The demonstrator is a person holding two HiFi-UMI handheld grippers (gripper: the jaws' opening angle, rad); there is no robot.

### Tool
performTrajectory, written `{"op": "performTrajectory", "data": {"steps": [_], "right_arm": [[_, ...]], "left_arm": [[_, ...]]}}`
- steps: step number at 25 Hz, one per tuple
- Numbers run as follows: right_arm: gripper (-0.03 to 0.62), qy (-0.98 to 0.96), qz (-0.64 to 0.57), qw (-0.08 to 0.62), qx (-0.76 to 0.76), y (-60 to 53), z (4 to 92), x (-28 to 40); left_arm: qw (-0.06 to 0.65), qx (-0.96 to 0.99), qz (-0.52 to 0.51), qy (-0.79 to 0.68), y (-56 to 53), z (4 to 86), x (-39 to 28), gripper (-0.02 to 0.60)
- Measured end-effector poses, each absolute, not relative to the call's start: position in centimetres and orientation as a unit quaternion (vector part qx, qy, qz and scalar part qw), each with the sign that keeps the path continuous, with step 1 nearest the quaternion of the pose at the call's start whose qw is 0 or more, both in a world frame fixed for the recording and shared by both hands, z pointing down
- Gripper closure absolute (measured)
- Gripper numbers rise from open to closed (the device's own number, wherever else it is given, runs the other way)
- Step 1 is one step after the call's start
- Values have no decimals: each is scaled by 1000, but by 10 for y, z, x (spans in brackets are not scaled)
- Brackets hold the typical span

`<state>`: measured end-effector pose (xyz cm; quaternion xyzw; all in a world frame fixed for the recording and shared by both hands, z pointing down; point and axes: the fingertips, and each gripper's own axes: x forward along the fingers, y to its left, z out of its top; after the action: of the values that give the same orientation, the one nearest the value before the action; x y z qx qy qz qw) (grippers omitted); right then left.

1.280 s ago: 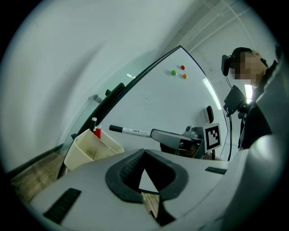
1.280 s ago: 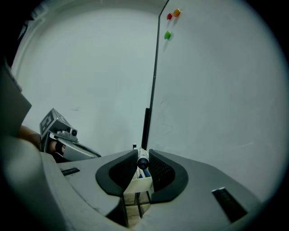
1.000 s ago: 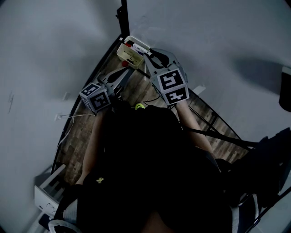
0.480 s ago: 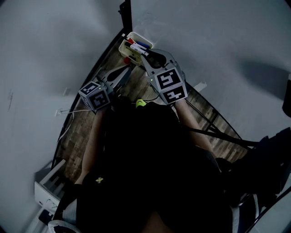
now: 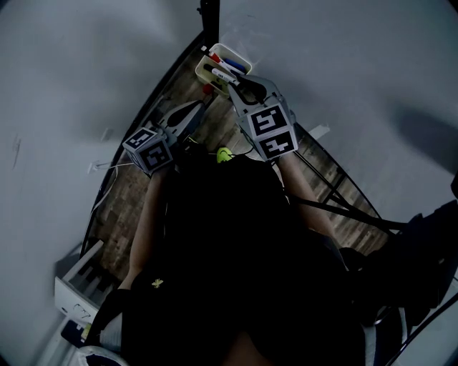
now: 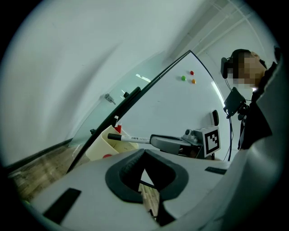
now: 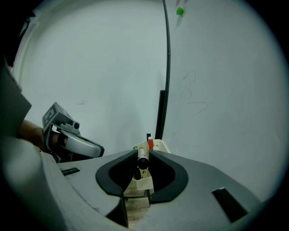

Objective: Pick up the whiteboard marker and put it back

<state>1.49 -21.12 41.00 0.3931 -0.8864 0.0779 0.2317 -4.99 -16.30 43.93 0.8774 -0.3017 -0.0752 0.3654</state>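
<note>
My right gripper (image 5: 230, 80) is shut on a whiteboard marker (image 5: 218, 73), a white barrel with a black cap. It holds the marker just over a cream tray (image 5: 203, 78) that carries red and blue markers. In the right gripper view the marker (image 7: 142, 162) sits pinched between the dark pads, pointing at the tray (image 7: 143, 181) beyond. My left gripper (image 5: 205, 107) hovers shut and empty a little left of the tray. The left gripper view shows its jaws (image 6: 144, 152) touching, with the marker (image 6: 131, 140) level in the right gripper (image 6: 156, 140) above the tray (image 6: 104, 145).
A whiteboard (image 5: 329, 64) with a black frame post (image 5: 210, 14) rises behind the tray. Small coloured magnets (image 6: 184, 78) stick to it. Wooden floor (image 5: 129, 193) with cables (image 5: 322, 189) lies below. A white box (image 5: 75, 289) stands at the lower left.
My right gripper has sunk with the marker and come closer over the tray. The left gripper has shifted slightly toward the tray and stays shut.
</note>
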Motion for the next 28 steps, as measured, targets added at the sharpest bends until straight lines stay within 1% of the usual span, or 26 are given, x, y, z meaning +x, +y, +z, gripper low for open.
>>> {"op": "performTrajectory", "data": {"steps": [17,28], "right_arm": [[508,-872,105,275,391,-229,444,-5],[508,-865,119,290,391,-234,459,-4]], "left_arm": [[386,868,-73,-304,-170,448,-75,568],[390,870,-64,-293,-171,445,-70,568]]}}
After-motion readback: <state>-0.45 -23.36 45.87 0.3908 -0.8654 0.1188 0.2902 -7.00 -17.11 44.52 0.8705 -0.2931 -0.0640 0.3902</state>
